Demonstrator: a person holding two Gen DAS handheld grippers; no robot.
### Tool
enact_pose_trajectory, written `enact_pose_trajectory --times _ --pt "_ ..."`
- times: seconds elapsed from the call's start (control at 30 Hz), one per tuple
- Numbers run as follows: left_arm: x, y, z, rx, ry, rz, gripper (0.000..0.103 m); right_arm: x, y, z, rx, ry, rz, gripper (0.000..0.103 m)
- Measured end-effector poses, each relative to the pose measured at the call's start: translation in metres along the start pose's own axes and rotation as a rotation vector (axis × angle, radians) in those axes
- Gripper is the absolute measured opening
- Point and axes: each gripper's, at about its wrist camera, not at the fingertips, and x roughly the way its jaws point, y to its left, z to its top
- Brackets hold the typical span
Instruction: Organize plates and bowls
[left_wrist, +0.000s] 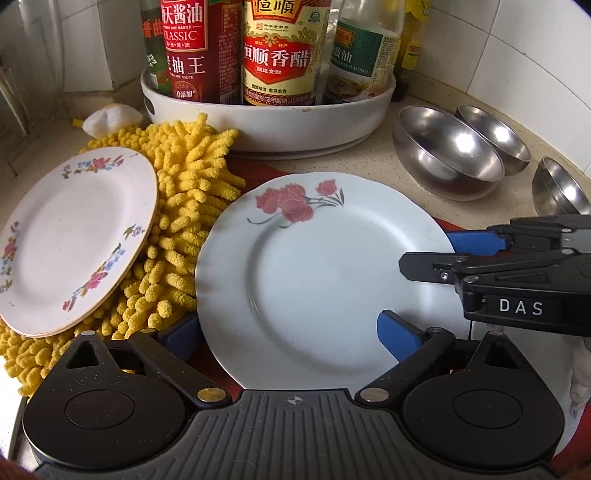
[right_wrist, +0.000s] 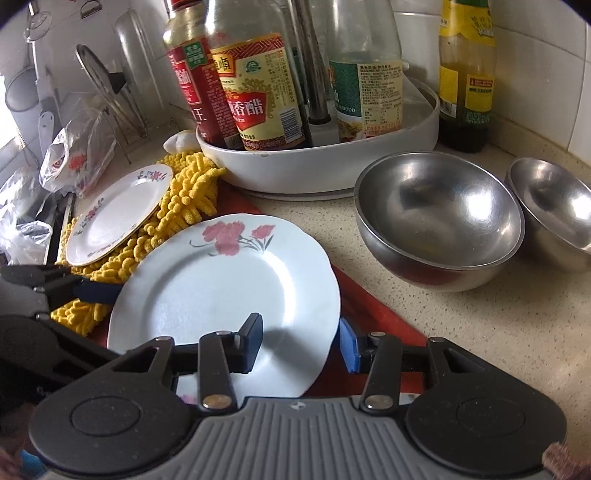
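Observation:
A white plate with a red flower (left_wrist: 317, 280) (right_wrist: 225, 280) lies on a red cloth (right_wrist: 373, 314) on the counter. My left gripper (left_wrist: 288, 339) is open, one blue finger beside the plate's left rim, the other over its near part. My right gripper (right_wrist: 301, 345) is open and straddles the plate's right rim; it also shows in the left wrist view (left_wrist: 439, 254). A smaller floral plate (left_wrist: 74, 240) (right_wrist: 118, 214) rests tilted on a yellow chenille mop pad (left_wrist: 184, 206). Three steel bowls (left_wrist: 447, 158) (right_wrist: 439, 218) stand at the right.
A white round tray (left_wrist: 266, 114) (right_wrist: 317, 162) holds sauce and vinegar bottles at the back. A dark bottle (right_wrist: 465, 81) stands by the tiled wall. Plastic bags (right_wrist: 74, 151) and a wire rack sit at the left.

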Motion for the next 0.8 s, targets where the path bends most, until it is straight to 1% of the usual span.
enact_pose_trajectory --times 0.1,0.17,0.23,0.3,0.4,0.43,0.53,0.6,0.63,0.67,0.7,0.73,0.8 --pt "-0.001 0.004 -0.001 -0.009 -0.01 0.005 0.093 -0.001 -0.003 0.001 0.029 0.0 0.0 0.037" --pt "-0.004 0.009 -0.003 -0.017 -0.014 0.0 0.088 -0.003 -0.002 0.0 0.016 0.002 -0.007 0.037" --pt "-0.008 0.015 -0.004 -0.038 -0.004 -0.007 0.087 -0.005 -0.001 -0.002 0.031 0.01 0.0 0.037" --pt "-0.013 0.02 -0.008 -0.049 0.002 -0.014 0.087 -0.009 0.0 -0.005 0.054 0.015 0.032 0.036" --pt "-0.015 0.02 -0.015 -0.014 0.005 -0.008 0.086 -0.011 0.006 -0.01 0.042 0.018 0.049 0.036" --pt "-0.015 0.02 -0.016 -0.002 -0.002 -0.009 0.086 -0.009 0.007 -0.011 0.047 0.016 0.044 0.036" --pt "-0.014 0.021 -0.016 -0.018 -0.016 -0.015 0.088 -0.007 0.008 -0.009 0.05 0.015 0.045 0.039" --pt "-0.011 0.02 -0.016 -0.018 -0.033 -0.01 0.093 -0.007 0.006 -0.009 0.048 0.005 0.051 0.039" --pt "-0.009 0.018 -0.017 -0.009 -0.047 -0.016 0.1 -0.006 0.007 -0.01 0.043 -0.003 0.051 0.039" --pt "-0.006 0.016 -0.019 0.0 -0.057 -0.029 0.102 -0.005 0.007 -0.01 0.041 -0.009 0.05 0.039" --pt "-0.005 0.012 -0.021 0.015 -0.069 -0.008 0.103 -0.005 0.008 -0.009 0.038 -0.01 0.044 0.039" --pt "-0.005 0.009 -0.021 0.022 -0.068 -0.004 0.103 -0.004 0.011 -0.009 0.022 -0.007 0.033 0.038" --pt "-0.005 0.012 -0.018 0.01 -0.055 -0.023 0.102 -0.004 0.017 -0.01 -0.012 -0.005 0.011 0.038"
